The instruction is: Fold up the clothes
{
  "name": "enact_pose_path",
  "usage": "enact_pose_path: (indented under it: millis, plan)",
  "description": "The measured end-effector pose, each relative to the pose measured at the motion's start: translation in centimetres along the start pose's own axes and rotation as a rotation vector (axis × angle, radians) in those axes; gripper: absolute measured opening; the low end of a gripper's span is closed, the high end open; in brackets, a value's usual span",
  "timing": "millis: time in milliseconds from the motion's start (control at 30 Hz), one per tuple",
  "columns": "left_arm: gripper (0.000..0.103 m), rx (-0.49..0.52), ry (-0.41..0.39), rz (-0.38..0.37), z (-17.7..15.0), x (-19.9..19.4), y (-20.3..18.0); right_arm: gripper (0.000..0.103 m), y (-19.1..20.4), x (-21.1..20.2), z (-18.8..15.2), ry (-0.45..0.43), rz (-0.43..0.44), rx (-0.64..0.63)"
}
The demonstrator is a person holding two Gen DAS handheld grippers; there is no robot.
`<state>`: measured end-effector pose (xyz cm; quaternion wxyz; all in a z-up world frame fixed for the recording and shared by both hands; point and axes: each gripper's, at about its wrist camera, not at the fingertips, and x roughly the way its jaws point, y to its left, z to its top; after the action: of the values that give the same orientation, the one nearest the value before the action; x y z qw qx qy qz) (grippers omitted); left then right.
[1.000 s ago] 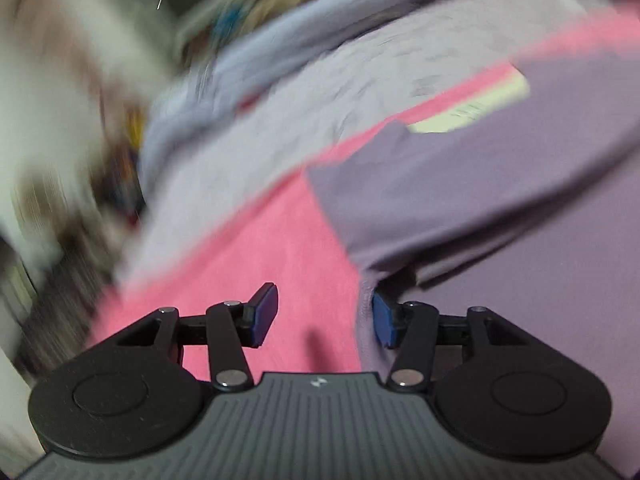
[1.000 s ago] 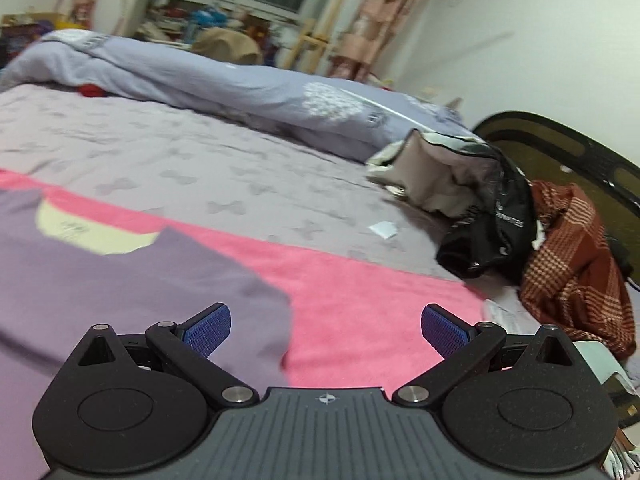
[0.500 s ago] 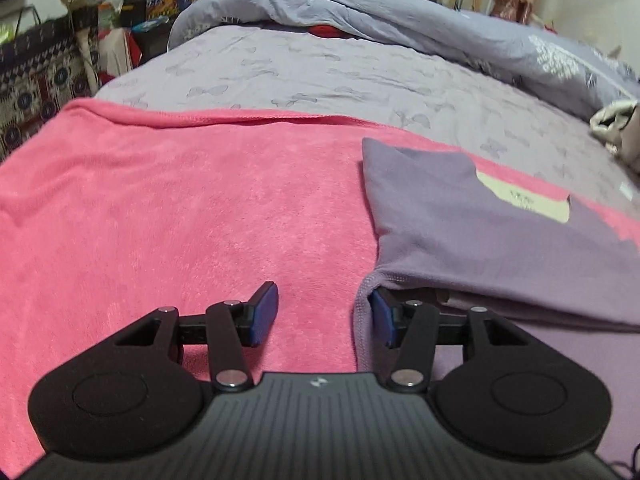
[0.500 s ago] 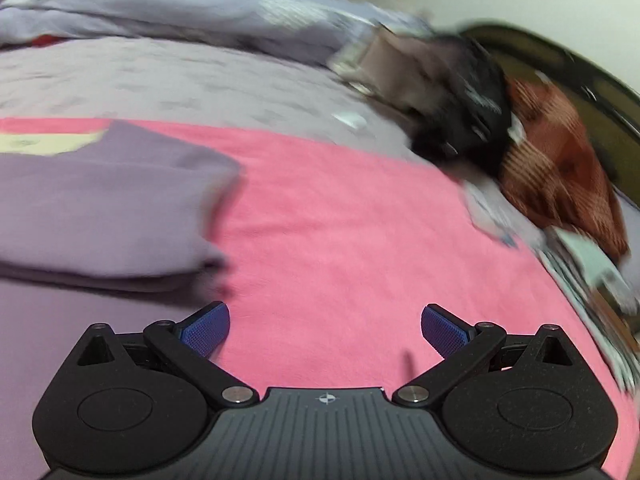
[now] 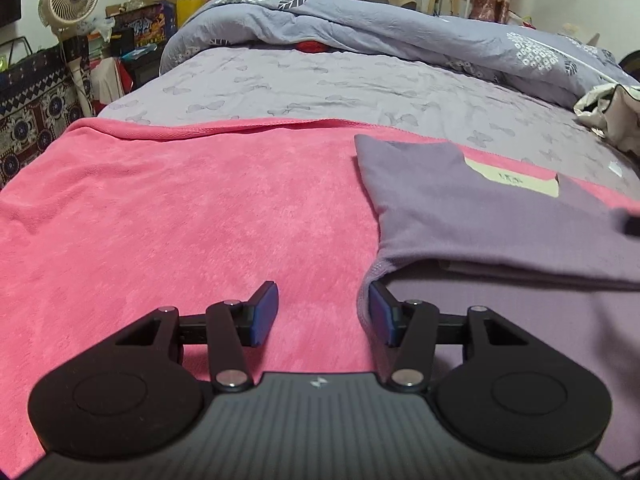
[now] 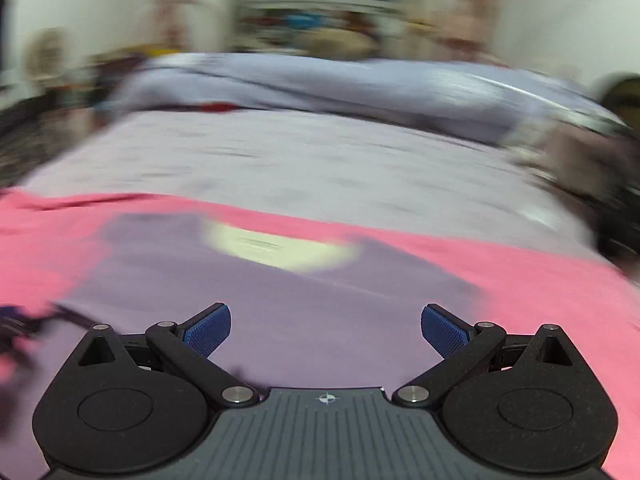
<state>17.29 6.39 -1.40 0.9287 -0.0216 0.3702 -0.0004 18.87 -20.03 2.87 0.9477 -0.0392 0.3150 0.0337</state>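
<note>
Left wrist view: purple shirt on the pink towel, its cream neck label writing unreadable; left gripper jaws spread, shirt edge touching one. Right gripper jaws spread wide above it.

Left gripper, black linkage arms, silver pivot screws; ribbed grey base; blue pads, seemingly textured

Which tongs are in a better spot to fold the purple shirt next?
Probably the left tongs. They sit right at the purple shirt's folded edge, one pad against the cloth, jaws open. The right tongs hover open over the middle of the shirt, and that view is blurred.
</note>
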Motion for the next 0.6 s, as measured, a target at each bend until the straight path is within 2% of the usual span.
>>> enact_pose_path:
  millis: [167, 267, 333, 467, 533, 600]
  plan:
    - [0.057, -0.003, -0.026, -0.006, -1.5, -1.3, 0.5, 0.103, 9.3, 5.8, 3.2, -0.01, 0.11, -0.215]
    - [0.057, 0.012, -0.043, 0.01, -2.6, -1.9, 0.6, 0.103, 13.8, 10.4, 3.9, 0.061, 0.101, -0.351]
    - [0.057, 0.014, -0.063, 0.014, -3.3, -2.4, 0.6, 0.103, 14.7, 13.0, 4.7, 0.043, 0.098, -0.342]
    - [0.057, -0.007, -0.066, -0.001, -3.4, -2.6, 1.0, 0.103, 14.4, 18.1, 8.2, 0.132, 0.161, -0.215]
    - [0.057, -0.011, -0.068, -0.005, -3.4, -2.6, 1.1, 0.103, 13.9, 19.0, 9.2, 0.156, 0.2, -0.192]
    - [0.057, -0.012, -0.069, -0.006, -3.4, -2.6, 1.2, 0.103, 13.3, 17.7, 9.5, 0.143, 0.17, -0.198]
